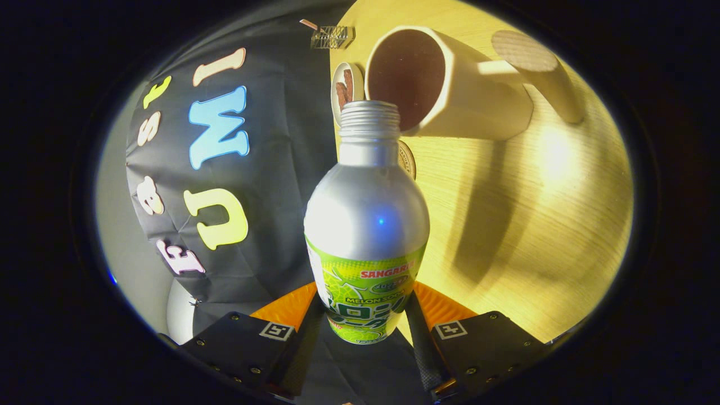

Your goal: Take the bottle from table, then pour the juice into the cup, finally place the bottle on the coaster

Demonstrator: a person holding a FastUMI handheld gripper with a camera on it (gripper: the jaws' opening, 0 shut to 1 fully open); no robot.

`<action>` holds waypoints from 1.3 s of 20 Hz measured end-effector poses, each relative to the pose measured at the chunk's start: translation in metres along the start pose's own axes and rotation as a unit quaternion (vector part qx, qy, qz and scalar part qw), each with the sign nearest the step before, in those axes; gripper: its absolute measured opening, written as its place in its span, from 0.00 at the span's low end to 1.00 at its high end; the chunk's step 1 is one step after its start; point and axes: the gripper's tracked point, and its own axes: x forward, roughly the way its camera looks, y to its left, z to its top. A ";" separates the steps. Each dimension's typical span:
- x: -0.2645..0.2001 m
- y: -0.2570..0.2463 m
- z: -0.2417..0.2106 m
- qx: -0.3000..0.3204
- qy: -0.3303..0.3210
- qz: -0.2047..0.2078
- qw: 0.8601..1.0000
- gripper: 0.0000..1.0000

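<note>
My gripper [364, 315] is shut on a silver bottle [367, 214] with a green label, both fingers pressing on its lower body. The whole view is rolled sideways, so the bottle is tipped over. Its open threaded mouth [369, 115] lies right at the rim of a cream cup [450, 84] whose dark brown inside faces me just beyond the bottle. A round brown coaster [407, 159] peeks out on the wooden table [534, 225] behind the bottle's neck. No juice is visible in the air.
A small white dish [344, 90] holding brown pieces sits beside the cup. A clear little box [333, 36] lies at the table's far edge. A beige round-topped stand [540, 73] rises next to the cup. Bare wood stretches past the bottle.
</note>
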 end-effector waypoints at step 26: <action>0.005 0.014 0.000 0.082 0.030 0.015 0.996 0.76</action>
